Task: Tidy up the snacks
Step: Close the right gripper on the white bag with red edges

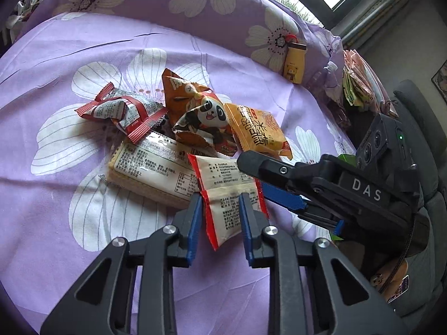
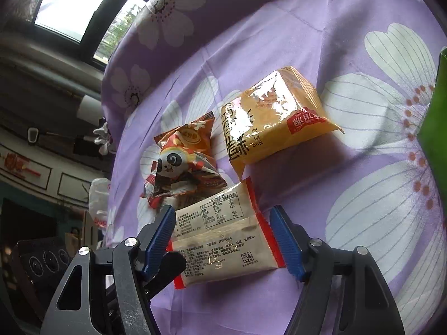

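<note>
Left wrist view: left tongs (image 1: 220, 209) pinch the cream red-edged snack packet (image 1: 223, 195) on the bedsheet (image 1: 69, 55), right tongs (image 2: 223, 240) half-open astride it untouching; the slick wrapper could slip free.

In the left wrist view, bare floral bedsheet (image 1: 56, 195) lies open from 7 to 10 o'clock. Snack packets crowd the centre: wafer pack (image 1: 151, 167), panda packet (image 1: 204, 117). The right tongs (image 1: 276, 184) block 3 o'clock; a pillow (image 1: 195, 0) walls 12.
</note>
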The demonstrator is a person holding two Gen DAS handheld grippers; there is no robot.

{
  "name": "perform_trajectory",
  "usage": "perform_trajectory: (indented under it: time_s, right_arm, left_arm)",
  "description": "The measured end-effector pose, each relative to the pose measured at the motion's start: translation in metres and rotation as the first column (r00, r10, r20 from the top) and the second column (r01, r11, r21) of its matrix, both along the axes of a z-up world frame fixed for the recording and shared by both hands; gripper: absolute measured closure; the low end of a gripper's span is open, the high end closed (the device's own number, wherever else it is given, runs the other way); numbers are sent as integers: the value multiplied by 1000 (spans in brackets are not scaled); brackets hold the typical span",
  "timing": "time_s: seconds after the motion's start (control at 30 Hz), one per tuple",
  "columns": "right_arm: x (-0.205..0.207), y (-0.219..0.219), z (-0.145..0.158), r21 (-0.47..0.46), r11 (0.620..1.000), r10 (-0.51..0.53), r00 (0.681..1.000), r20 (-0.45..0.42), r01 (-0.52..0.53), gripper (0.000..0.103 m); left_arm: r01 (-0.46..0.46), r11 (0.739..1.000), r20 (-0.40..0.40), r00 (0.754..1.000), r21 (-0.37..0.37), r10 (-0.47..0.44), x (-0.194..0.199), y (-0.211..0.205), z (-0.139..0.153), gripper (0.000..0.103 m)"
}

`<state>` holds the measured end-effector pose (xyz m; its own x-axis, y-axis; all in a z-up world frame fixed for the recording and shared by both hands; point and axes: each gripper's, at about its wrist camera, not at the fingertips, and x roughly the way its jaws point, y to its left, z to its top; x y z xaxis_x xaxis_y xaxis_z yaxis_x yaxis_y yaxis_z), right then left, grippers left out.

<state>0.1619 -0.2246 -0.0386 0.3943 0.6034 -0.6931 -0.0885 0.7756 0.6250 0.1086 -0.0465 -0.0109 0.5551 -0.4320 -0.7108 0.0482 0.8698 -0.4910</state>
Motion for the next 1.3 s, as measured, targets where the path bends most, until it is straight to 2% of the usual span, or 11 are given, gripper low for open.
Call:
perform_trajectory:
  time_s: [0.17,0.23,0.37,0.57,0.7,0.97,1.1,1.3]
  right_arm:
    - [-2,6,2,-10,1000,26,1000,-2,-26,38]
    - [-3,9,2,-7,999,45,999,-11,-45,46]
    - [-3,14,1,-57,997,54,998,-8,-55,47]
    - [3,2,-7,38,999,21,999,-40,-20,47]
    - [2,3,-7,46,999,19,999,-41,-18,47]
    - [-1,11,-3,2,999,39,999,-20,-39,47]
    - [-3,12,1,-11,999,41,999,-13,-41,51]
    - [-10,11,13,-16,999,42,999,20,-42,51]
  left_arm:
    - [-1,1000,-4,1000,13,1,1,0,-2,81]
    - [-2,1000,-7,1000,14,3,2,0,-3,81]
    - [-4,1000,-24,1000,12,4,4,4,-6,77]
    - [-46,999,-41,998,-21,45,4,22,-3,80]
    - [-40,998,-49,998,-51,38,4,24,-3,80]
    - [1,1000,-49,999,-16,-2,3,11,-5,80]
    - [2,1000,-44,999,-27,-3,3,12,-2,80]
    - [9,1000,-18,1000,-18,-9,-1,10,5,79]
